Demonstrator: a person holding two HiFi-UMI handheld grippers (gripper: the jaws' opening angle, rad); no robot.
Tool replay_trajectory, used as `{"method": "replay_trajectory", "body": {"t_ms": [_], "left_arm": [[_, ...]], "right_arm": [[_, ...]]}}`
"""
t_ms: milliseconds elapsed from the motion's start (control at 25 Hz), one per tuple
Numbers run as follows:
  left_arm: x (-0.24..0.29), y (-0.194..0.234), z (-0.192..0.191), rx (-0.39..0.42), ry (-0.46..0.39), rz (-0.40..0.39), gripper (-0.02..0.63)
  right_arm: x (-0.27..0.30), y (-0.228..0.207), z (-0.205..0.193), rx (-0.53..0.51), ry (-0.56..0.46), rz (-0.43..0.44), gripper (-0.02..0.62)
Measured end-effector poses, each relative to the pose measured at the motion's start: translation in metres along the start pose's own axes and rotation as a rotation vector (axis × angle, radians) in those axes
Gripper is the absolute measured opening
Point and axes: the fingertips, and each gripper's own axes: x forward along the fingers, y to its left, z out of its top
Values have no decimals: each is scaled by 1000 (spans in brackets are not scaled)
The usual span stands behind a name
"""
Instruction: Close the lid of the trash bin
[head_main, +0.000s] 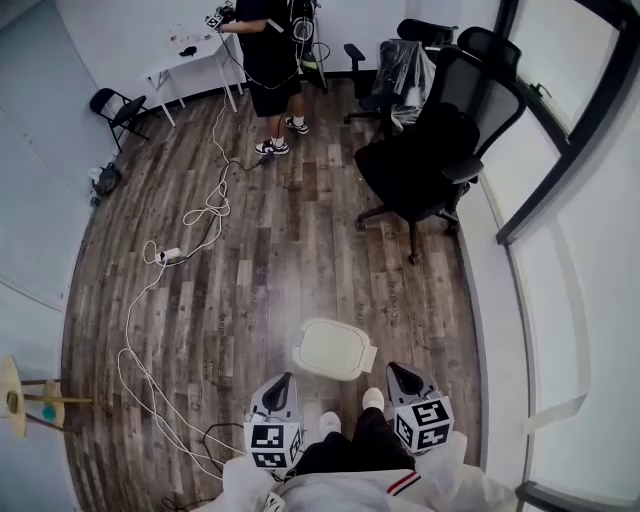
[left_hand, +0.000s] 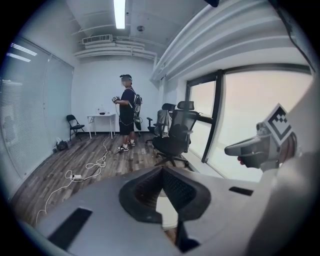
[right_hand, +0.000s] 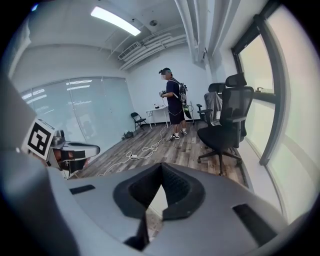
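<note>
- Trash bin (head_main: 335, 348) stood on the wood floor (head_main: 300, 250), right in front of the person's shoes (head_main: 372, 398) and between the two grippers.
- Its pale top looked flat from above. I could not tell if the lid was all the way down.
- Left gripper (head_main: 285, 378) hung just beside the bin's near left corner. Its jaws were pressed together at the tips and had hold of nothing.
- Right gripper (head_main: 395, 368) hung just beside the bin's near right corner. Its jaws were together too, with nothing in them.
- In each gripper view a bit of the white bin showed low down, through the gap under the jaws.
- The bin looked like thin, smooth plastic, so it was likely light and stiff, and a bit slippery.
- A lid like that would likely swing down with a soft push, so there was no need to grab it.
- The best spot to press seemed to be the flat top, near the front edge, pushing straight down.
- A push from the side might have made the light bin slide on the floor.
- A black chair (head_main: 430, 150) and another person (head_main: 270, 60) were well apart from the bin.
</note>
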Motion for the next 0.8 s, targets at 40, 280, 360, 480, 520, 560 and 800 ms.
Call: {"method": "replay_trajectory", "body": {"t_ms": [40,280,360,480,520,560,800], "left_arm": [[-6,-3,8,2,-13,-2,5],[-38,-14,43,-10,-76,-3,5],[-45,-18,57,-29,-100,-9,5],[-59,-22,76,-26,-148,-13,5],[-62,-23,80,-18,-160,-16,5],[-65,-25,84,-13,-170,-20,5],[-71,-29,90,11,-187,-20,5]], "right_arm": [[-8,1,9,-6,-16,-4,23],[-53,16,47,-6,-120,-10,23],[-63,23,56,-7,-142,-6,23],[-72,40,68,-17,-172,4,23],[-74,45,72,-27,-180,5,23],[-76,49,75,-38,-189,5,23],[-79,50,81,-59,-205,-3,23]]}}
